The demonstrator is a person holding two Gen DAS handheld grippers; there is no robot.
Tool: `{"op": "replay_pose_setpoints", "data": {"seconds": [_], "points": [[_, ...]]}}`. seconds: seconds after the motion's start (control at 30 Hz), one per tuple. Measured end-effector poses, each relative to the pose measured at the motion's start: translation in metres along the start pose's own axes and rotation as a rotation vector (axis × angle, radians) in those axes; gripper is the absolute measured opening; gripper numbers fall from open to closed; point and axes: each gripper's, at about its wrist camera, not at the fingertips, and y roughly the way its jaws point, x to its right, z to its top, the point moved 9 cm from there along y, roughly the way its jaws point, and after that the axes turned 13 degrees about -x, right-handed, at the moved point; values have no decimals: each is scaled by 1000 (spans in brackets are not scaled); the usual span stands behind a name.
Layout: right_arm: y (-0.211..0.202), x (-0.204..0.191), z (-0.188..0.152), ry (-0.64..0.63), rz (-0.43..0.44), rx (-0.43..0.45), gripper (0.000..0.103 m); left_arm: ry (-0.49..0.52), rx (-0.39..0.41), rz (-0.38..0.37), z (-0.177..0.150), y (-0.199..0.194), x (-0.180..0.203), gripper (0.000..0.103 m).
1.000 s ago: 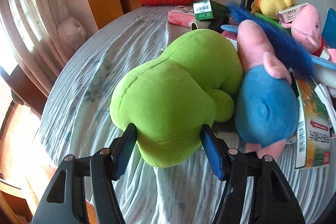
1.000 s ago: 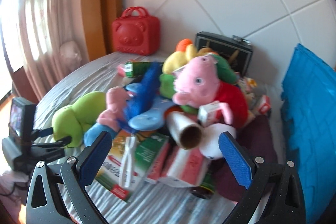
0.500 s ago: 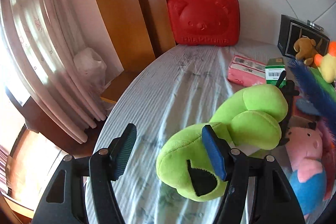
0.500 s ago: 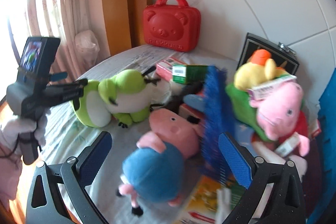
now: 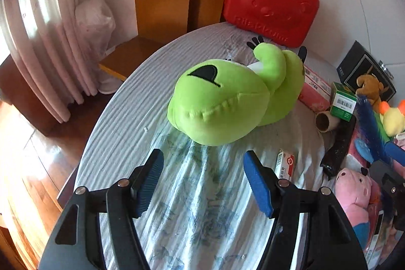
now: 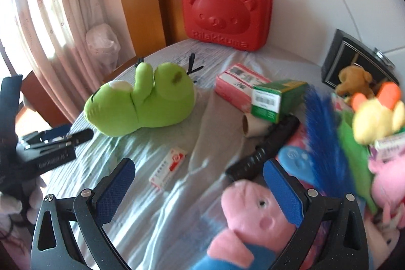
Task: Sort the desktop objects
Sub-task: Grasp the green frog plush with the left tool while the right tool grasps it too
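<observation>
Green frog plush (image 5: 227,103) is set apart on the surface's (image 5: 202,206) bare side, near the red bear case (image 5: 270,4). Left tongs (image 5: 202,181) and right tongs (image 6: 200,190) are both held open, empty. Most sorting is judged undone: the pile (pig plush (image 6: 250,222), green box (image 6: 276,100), blue brush (image 6: 326,141)) is left untouched.

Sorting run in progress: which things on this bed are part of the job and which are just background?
To sort: green frog plush, pink pig plush, yellow duck plush, green box, pink pack, cardboard tube, small red-and-white box.

Background: red bear case, curtain, black frame.
</observation>
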Motion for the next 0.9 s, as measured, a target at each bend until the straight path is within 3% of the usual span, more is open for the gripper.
{"op": "replay_pose_setpoints", "data": {"seconds": [0.17,0.23,0.37,0.47,0.57,0.67,0.9], "points": [[14,-2,35,-45,51,-21,103,-73,49,-54,28,-23,2,65],[16,0,49,-54,51,-16,103,-74,62,-34,44,-28,7,65],[22,3,74,-49,57,12,103,-90,-39,-4,49,1,22,65],[39,-1,84,-56,151,-19,103,-77,-107,20,25,31,35,65],[64,-5,80,-101,150,-91,103,-52,-73,93,5,39,36,77],[86,-6,64,-121,152,-162,103,-98,-119,25,-13,47,32,86],[117,-11,30,-154,192,-276,102,-83,-118,40,-27,50,35,89]]}}
